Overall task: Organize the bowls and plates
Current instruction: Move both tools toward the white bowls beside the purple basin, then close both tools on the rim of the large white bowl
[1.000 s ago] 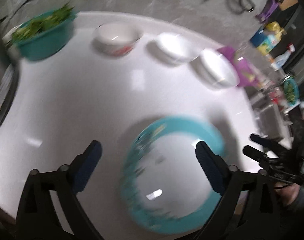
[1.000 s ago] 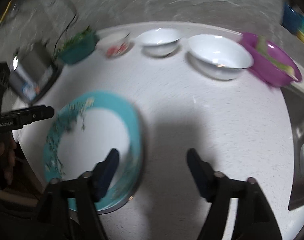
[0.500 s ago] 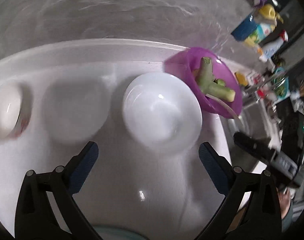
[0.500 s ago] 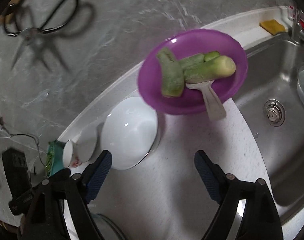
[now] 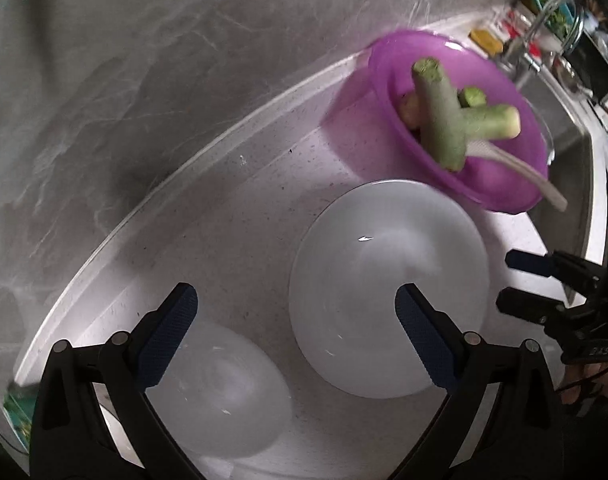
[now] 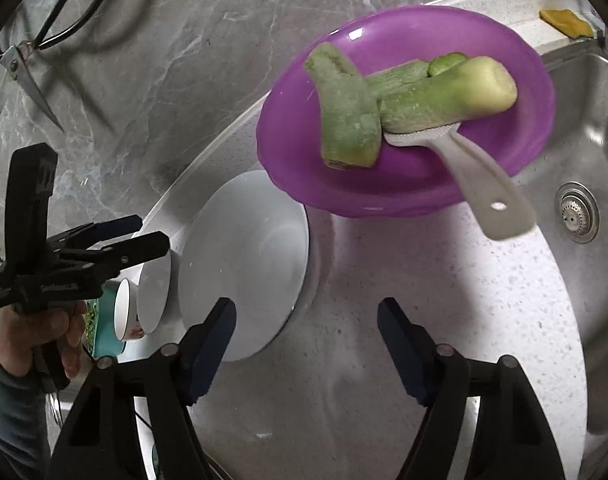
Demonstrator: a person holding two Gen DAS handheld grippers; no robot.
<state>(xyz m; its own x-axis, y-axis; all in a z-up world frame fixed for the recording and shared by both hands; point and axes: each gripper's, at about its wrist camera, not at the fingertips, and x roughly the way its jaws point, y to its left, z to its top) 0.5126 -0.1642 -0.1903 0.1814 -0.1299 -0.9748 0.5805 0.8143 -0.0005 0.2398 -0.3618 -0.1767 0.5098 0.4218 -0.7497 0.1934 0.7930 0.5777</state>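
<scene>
Both views have closed in on the large white bowl (image 5: 388, 292).

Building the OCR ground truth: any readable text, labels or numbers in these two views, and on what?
None fully legible.
White lettering on the left hand-held gripper body: too blurred to read.
Pale marking on the right hand-held gripper body: unreadable.
Bottles and packages behind the faucet: too small.

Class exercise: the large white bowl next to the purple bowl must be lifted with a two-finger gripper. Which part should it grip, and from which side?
Grip the rim of the large white bowl: one finger inside, one outside, coming from above. Choose the side facing the right gripper, since the purple bowl crowds the far edge and a smaller white bowl sits on the other side.
</scene>
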